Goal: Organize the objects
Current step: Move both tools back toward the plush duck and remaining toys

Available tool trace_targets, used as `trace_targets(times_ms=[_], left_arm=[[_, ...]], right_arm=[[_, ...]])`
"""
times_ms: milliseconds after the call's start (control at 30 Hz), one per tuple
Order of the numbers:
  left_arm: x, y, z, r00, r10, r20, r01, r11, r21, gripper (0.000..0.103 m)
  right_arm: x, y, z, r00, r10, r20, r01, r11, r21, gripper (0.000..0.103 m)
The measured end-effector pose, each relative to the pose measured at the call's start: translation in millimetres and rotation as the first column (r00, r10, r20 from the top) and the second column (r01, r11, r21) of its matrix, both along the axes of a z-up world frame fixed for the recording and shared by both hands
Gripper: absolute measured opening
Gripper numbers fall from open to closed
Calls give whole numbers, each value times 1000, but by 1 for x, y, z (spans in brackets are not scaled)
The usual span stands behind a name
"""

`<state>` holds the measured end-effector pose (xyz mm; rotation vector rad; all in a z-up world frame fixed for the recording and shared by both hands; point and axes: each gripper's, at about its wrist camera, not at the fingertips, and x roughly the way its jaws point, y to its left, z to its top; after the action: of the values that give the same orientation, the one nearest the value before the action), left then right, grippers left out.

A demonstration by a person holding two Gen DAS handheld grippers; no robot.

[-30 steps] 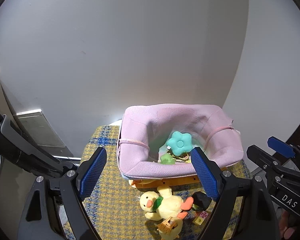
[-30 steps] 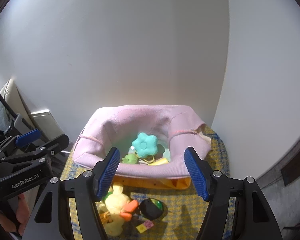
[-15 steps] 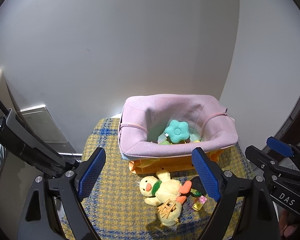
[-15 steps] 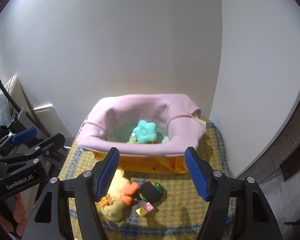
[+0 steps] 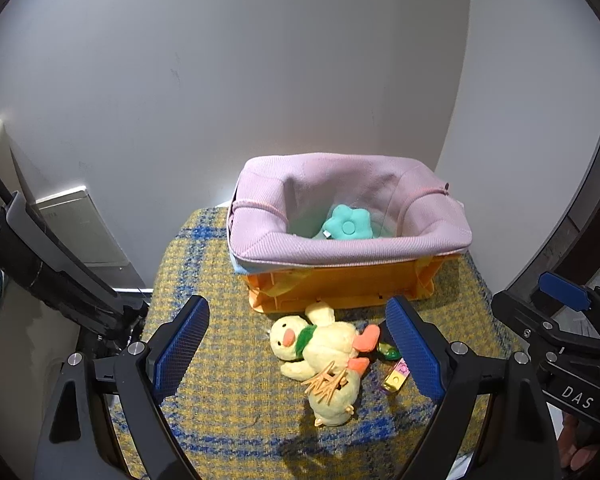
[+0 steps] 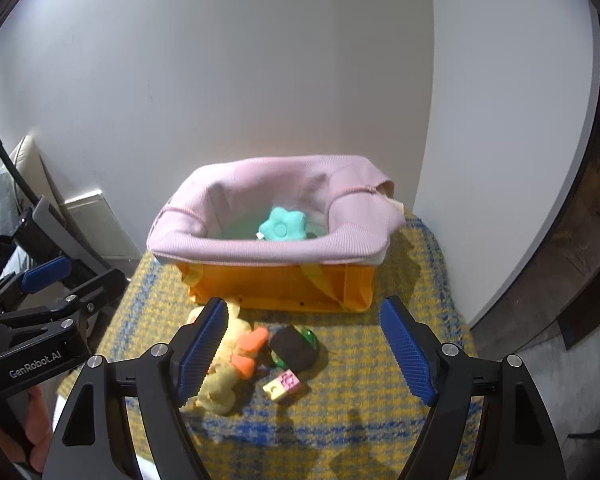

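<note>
Left gripper (image 5: 296, 344): jaws wide apart, nothing between the pads. It hangs above the near half of the plaid cloth (image 5: 220, 280), camera tilted down and forward toward the wall.

Plush duck (image 5: 320, 356): lies on its side on the cloth, just in front of the orange basket (image 5: 340, 288). In the left wrist view it sits slightly toward 3 o'clock of the jaw centre, inside the span of the fingers. Its long axis runs from about 10 o'clock (head) to 4 o'clock (tail), so it is oblique to the closing line of the fingers. The basket lies at 12 o'clock; its pink liner (image 5: 340, 248) is folded over the rim, and a teal flower toy (image 5: 346, 226) rests inside.

Dark round toy (image 6: 294, 348) and small yellow-pink block (image 6: 282, 386): both rest on the cloth at 3 o'clock of the duck. The round toy looks to be touching the duck's orange feet; the block lies just beside it, apart.

Right gripper (image 6: 300, 352): jaws likewise wide and empty. The round toy and the block lie near its centre line, while the duck is half hidden behind its left finger.

Judgement: the left gripper is better placed for the duck, the right for the two small items. A wrist rotation to bring the fingers across the duck's body would probably be required before descent.
</note>
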<state>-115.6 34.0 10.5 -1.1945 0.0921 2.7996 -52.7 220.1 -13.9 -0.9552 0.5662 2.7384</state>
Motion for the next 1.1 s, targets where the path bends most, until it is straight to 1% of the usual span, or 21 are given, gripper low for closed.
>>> trace_targets(times_ms=[100,367,700,867,1100], left_arm=[[4,3,-9,1000,-1,10,1,1000,-7,92],[11,8,-42,999,-6,51,7,1000,-10,92],[12,16,-91,993,-3,121,5,1000,-12,92],[13,23,-115,987,-8,162,9,1000,-7,92],[9,29,-140,981,-6,195,8,1000,-10,90]], right_arm=[[3,-2,-8,1000,-2,16,2,1000,1,82],[8,-7,-29,999,-7,50,6,1000,14,82],[11,-10,-75,994,-4,112,5,1000,-14,82],[11,-11,-90,991,6,131,-4,1000,-17,82],[11,-9,-113,987,8,163,-3,999,-32,82]])
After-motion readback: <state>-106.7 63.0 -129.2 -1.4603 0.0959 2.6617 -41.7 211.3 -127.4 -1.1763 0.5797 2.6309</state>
